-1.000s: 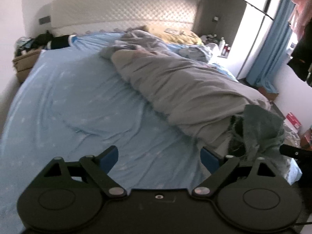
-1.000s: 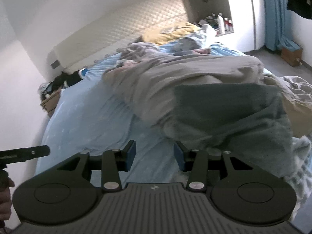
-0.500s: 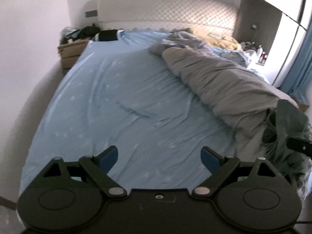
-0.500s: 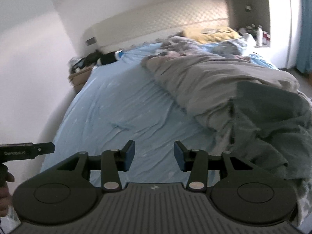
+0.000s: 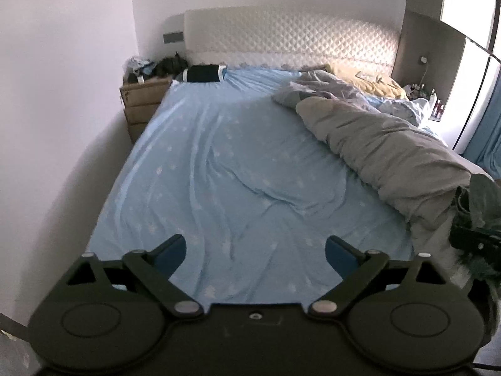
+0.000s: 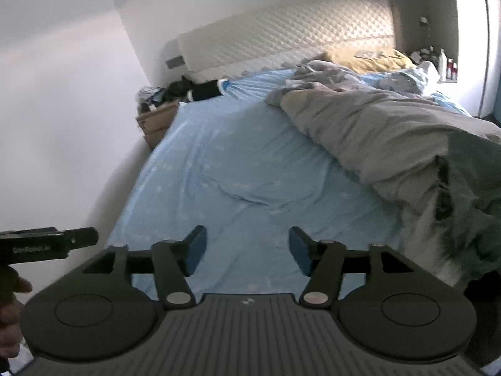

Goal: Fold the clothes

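Above near end of bed (image 5: 219, 163): left gripper (image 5: 255, 252) and right gripper (image 6: 247, 247), jaws spread, empty. Right gripper's jaws wider than second ago. Views swung left off dark green garment (image 6: 469, 194), heaped near right beside grey duvet (image 5: 391, 153). Bare sheet now ahead.

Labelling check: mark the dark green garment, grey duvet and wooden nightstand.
dark green garment (image 6: 469, 194), right wrist view, upper fabric.
grey duvet (image 5: 391, 153), left wrist view, middle.
wooden nightstand (image 5: 141, 103), left wrist view, drawer front.
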A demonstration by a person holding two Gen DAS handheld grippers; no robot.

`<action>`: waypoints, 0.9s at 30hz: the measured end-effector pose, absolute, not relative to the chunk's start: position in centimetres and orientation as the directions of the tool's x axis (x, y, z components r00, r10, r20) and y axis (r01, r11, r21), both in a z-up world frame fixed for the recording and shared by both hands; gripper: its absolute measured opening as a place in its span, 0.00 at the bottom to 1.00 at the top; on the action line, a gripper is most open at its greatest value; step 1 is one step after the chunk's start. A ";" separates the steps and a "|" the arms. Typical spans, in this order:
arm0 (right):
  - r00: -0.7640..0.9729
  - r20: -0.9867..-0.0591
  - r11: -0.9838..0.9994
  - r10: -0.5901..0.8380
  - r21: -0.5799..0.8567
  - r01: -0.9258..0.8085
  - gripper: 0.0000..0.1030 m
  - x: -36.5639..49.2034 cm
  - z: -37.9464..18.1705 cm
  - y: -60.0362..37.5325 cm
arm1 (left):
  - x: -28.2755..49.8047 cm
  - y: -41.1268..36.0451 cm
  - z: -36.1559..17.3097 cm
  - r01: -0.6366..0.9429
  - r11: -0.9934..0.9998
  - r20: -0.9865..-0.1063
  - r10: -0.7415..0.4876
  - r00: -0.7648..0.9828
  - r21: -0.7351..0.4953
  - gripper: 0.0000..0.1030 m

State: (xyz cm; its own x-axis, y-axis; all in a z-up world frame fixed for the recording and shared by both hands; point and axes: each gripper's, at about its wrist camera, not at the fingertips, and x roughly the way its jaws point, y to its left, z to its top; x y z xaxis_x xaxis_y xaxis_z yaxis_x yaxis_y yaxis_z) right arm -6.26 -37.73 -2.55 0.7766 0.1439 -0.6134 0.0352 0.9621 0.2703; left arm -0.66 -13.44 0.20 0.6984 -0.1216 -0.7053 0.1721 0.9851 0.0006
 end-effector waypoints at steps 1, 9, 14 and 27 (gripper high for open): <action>0.779 -0.613 0.965 0.135 0.260 0.037 0.65 -6.3 -2.6 -37.2 | -0.7 -13.1 0.3 0.171 0.985 -0.702 -0.121 0.702 0.001 0.93; 0.775 -0.620 0.967 0.124 0.252 0.047 0.65 -6.9 -2.5 -35.3 | -1.6 -12.6 0.4 0.191 0.982 -0.695 -0.134 0.707 0.005 0.95; 0.778 -0.621 0.976 0.097 0.214 0.050 0.78 -6.7 -2.3 -35.1 | -1.7 -12.7 0.3 0.180 0.984 -0.684 -0.141 0.716 -0.014 0.96; 0.765 -0.644 0.987 0.012 0.131 0.095 0.96 -7.2 -3.3 -35.0 | -2.3 -13.3 -0.3 0.155 0.988 -0.693 -0.118 0.712 -0.008 0.98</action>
